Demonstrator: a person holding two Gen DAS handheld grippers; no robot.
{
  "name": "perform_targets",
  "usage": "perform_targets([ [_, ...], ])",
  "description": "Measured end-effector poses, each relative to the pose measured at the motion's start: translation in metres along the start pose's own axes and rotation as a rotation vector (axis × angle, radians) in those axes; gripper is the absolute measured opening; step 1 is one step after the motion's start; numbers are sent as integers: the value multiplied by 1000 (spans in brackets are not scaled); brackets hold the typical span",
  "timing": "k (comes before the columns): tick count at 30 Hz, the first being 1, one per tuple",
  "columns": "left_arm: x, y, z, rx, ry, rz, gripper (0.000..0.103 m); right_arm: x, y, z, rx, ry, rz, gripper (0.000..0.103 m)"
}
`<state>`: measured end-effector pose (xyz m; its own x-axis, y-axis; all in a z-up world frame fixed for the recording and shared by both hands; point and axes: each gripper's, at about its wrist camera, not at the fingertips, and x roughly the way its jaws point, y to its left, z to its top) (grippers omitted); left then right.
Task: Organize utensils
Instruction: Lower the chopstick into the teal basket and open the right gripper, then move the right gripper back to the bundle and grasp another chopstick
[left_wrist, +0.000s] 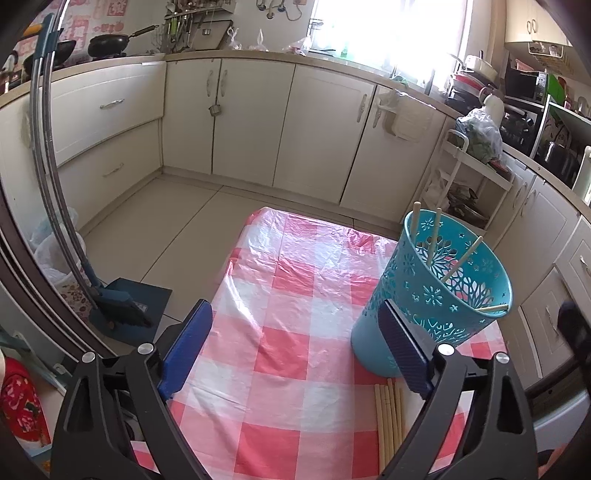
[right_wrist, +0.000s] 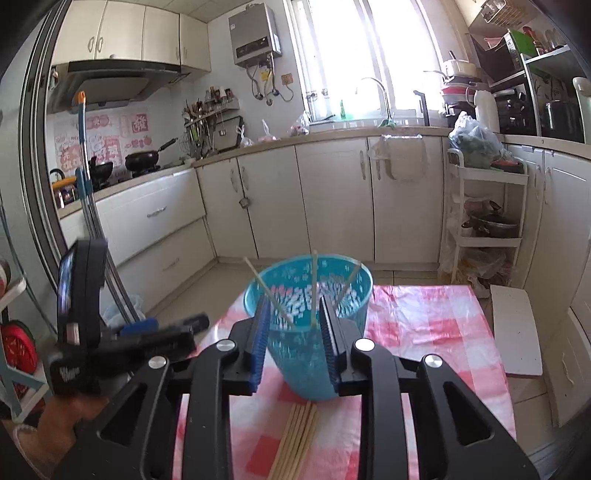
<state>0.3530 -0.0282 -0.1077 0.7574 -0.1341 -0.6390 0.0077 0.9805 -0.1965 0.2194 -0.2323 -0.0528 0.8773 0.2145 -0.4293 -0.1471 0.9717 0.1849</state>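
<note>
A teal perforated basket (left_wrist: 436, 295) stands on the red-and-white checked tablecloth (left_wrist: 280, 350), with several wooden chopsticks (left_wrist: 461, 262) leaning inside it. A bundle of loose chopsticks (left_wrist: 389, 417) lies flat on the cloth just in front of the basket. My left gripper (left_wrist: 295, 310) is wide open to the left of the basket, with nothing between its blue pads. In the right wrist view the basket (right_wrist: 295, 369) sits straight ahead with the chopsticks (right_wrist: 314, 288) upright in it and the bundle (right_wrist: 295, 439) below. My right gripper (right_wrist: 294, 301) hovers over the basket's near rim, jaws parted and empty.
A hand holds the left gripper (right_wrist: 170, 325) at the table's left side. A broom and dustpan (left_wrist: 118, 306) stand on the floor to the left. A white trolley rack (right_wrist: 484, 206) and a white board (right_wrist: 515, 328) lie to the right. Kitchen cabinets (left_wrist: 255, 118) line the far walls.
</note>
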Motion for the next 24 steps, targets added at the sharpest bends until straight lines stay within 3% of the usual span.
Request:
perform_targets([
  [5, -2, 0, -2, 12, -3, 9, 89, 16, -3, -55, 23, 182, -32, 27],
  [12, -3, 7, -4, 11, 2, 28, 90, 61, -18, -94, 73, 375, -62, 20],
  [24, 0, 8, -5, 16, 18, 32, 91, 90, -13, -116, 57, 444, -86, 19],
])
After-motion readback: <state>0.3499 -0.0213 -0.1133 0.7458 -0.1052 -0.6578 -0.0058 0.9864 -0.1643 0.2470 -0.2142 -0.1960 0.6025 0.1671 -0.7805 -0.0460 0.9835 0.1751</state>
